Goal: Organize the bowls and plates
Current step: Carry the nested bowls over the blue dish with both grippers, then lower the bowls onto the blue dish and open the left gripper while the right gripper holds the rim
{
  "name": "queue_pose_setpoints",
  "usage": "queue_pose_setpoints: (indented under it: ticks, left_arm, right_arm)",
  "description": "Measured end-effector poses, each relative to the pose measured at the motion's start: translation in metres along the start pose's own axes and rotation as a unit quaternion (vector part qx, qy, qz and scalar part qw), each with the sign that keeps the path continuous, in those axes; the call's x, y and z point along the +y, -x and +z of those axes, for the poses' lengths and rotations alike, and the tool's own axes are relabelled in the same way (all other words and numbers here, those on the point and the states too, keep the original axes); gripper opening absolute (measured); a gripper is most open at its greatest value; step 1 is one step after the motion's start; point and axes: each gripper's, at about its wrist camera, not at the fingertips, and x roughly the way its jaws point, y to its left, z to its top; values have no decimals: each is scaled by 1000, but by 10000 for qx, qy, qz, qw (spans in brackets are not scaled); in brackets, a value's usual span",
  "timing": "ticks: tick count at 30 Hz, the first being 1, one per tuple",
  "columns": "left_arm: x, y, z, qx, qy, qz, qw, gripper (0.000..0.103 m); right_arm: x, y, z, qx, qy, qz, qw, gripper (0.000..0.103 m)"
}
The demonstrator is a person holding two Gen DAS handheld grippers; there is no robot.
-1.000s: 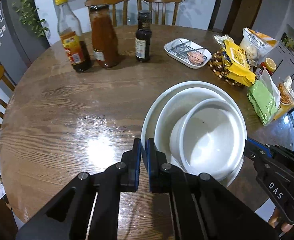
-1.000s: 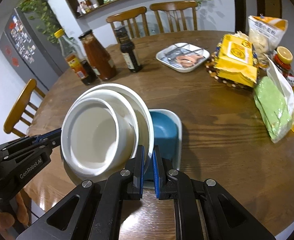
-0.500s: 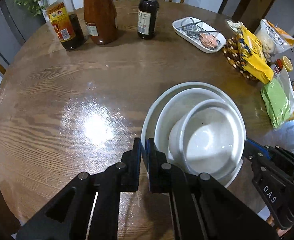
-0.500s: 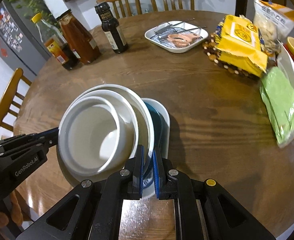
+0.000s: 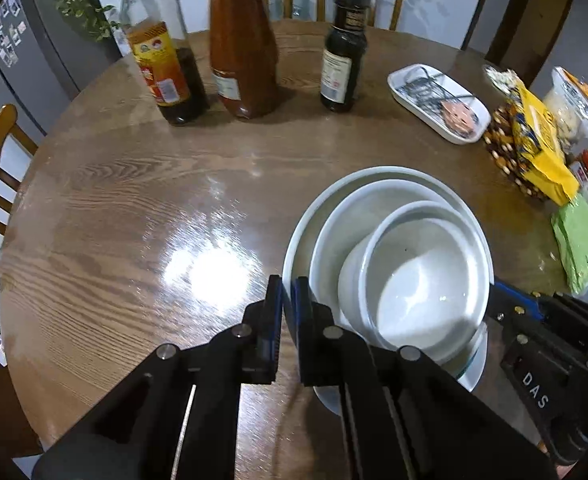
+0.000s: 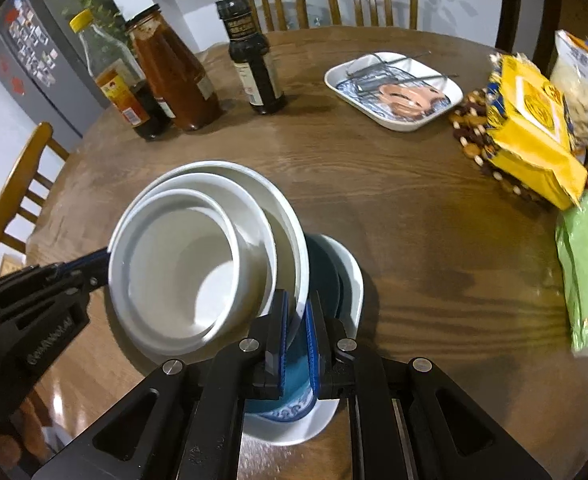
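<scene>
I have the stack of white bowls [image 5: 394, 264] pinched from both sides: my left tongs [image 5: 287, 300] are clamped narrow on the rim of the outermost white bowl [image 6: 282, 216], and my right tongs [image 6: 296, 316] grip the opposite edge of that same rim. Inside it sit a middle white bowl [image 5: 346, 224] and a smallest white bowl [image 6: 174, 264], nested and leaning toward my left. The stack sits tilted over a blue-glazed dish [image 6: 326, 264] with a white outer wall; from the right wrist view I see it directly beneath and partly behind the bowls near the front edge of the round wooden desk [image 5: 134, 208]. I cannot tell whether the stack touches the dish.

Farther back on the desk stand a yellow-capped oil bottle [image 6: 106, 76], a jar of red sauce [image 6: 170, 76] and a dark soy sauce bottle [image 6: 254, 64], close together. To the right lie a white rectangular tray [image 6: 394, 88], a yellow snack packet [image 6: 530, 120] and a green bag [image 6: 586, 268].
</scene>
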Motion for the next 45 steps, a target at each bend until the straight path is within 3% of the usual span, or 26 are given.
queue_pose_setpoints:
  ticks: [15, 45]
  left_arm:
    - [43, -5, 18, -177, 328, 436, 9984, 2]
    - [33, -6, -3, 63, 281, 55, 9996, 4]
  right_arm:
    - [41, -32, 36, 23, 304, 351, 9989, 12]
    - [34, -8, 19, 13, 258, 189, 9995, 12]
